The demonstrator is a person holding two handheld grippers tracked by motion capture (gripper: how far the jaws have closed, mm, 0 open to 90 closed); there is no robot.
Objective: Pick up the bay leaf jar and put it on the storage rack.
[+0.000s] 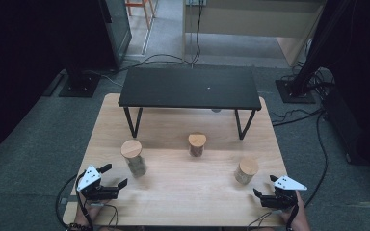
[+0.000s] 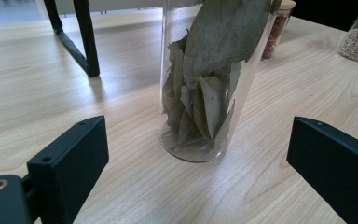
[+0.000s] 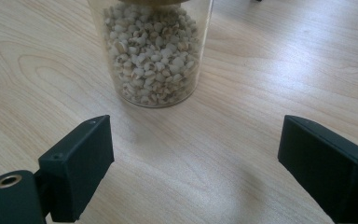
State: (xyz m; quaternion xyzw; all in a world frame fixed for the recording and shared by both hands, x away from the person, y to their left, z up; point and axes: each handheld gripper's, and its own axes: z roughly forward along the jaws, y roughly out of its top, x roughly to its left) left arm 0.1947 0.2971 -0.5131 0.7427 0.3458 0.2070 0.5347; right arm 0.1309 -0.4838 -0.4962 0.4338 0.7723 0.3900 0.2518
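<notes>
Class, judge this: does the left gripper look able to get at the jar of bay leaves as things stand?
Probably yes. The left gripper is open, and the jar of bay leaves stands upright just ahead of it, with bare table between.

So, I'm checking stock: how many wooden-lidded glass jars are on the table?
3: the bay leaf jar at left, the middle jar near the black shelf, and the grain jar at right.

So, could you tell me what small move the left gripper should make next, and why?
Probably ease the left gripper forward around the jar of bay leaves. Its jaws stand open and the jar stands upright just ahead of them, not yet between them.
</notes>
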